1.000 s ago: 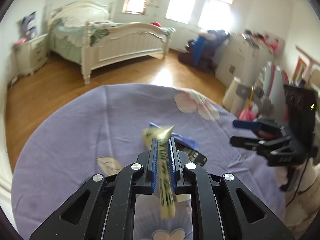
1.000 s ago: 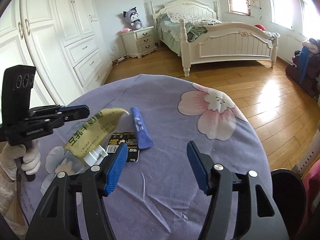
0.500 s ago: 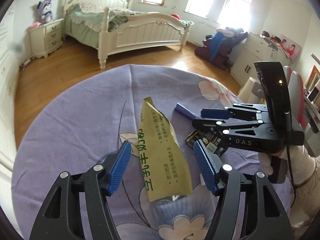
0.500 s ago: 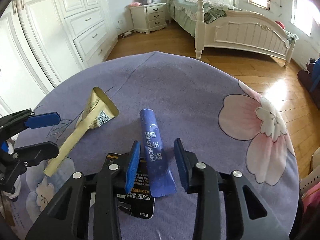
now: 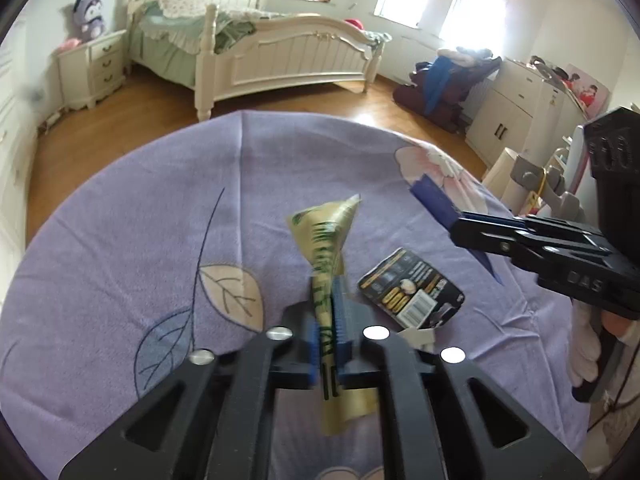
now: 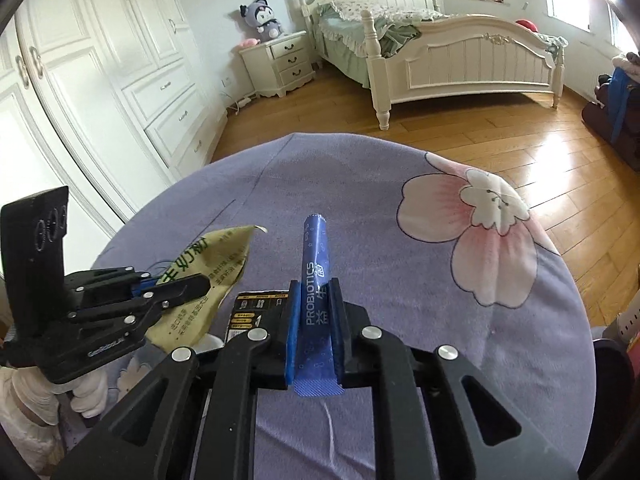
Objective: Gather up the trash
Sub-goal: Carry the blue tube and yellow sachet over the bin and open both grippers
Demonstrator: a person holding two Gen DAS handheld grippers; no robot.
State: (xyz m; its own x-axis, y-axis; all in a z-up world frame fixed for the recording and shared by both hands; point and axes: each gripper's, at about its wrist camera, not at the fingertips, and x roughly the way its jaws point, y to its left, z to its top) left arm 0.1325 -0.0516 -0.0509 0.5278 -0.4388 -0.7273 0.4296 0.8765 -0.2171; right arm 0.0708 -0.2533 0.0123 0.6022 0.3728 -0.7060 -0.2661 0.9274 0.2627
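A yellow-green sachet (image 5: pixel 324 232) sticks up from my left gripper (image 5: pixel 330 292), whose jaws are closing tight on its middle, pads pressing it. From the right wrist view the same sachet (image 6: pixel 216 256) hangs in the left gripper (image 6: pixel 184 284) just above the cloth. My right gripper (image 6: pixel 316 292) is closing on a blue probiotics sachet (image 6: pixel 316 248), pads pressed on both its sides. In the left wrist view the blue sachet (image 5: pixel 430 196) pokes out ahead of the right gripper (image 5: pixel 456 220). A black printed packet (image 5: pixel 412 292) lies flat between the two grippers.
A round table under a purple flowered cloth (image 5: pixel 140 220) carries everything. A small white scrap (image 5: pixel 416 336) lies by the black packet (image 6: pixel 256 312). Beyond are wooden floor, a white bed (image 6: pixel 460 56), a nightstand (image 6: pixel 280 60) and wardrobes (image 6: pixel 100 60). A gloved hand (image 6: pixel 88 396) holds the left gripper.
The left gripper let the yellow sachet drop onto the cloth, then shut on it again. The right gripper came in over the blue sachet and shut on it.
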